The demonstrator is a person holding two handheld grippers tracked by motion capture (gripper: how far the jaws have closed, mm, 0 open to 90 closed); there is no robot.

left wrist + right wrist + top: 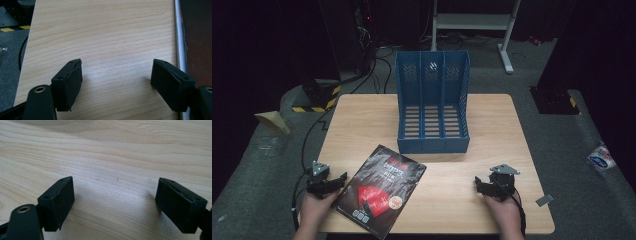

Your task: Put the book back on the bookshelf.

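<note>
A black and red magazine (381, 190) lies flat and askew on the front left of the wooden table (497, 130). Behind it, at mid-table, stands a blue file holder (432, 107) with three slots, its open side facing me. My left gripper (337, 181) rests just left of the magazine, open, with bare wood between its jaws (117, 65). The magazine's pale edge (180, 40) runs along the right of the left gripper view. My right gripper (479, 186) sits open near the front right with only wood between its pads (116, 182).
Grey floor surrounds the table. Cables (312, 135) trail off the left side toward a yellow-black striped base (318, 97). A white frame (474, 22) stands behind the table, and a small packet (601, 157) lies on the floor at the right.
</note>
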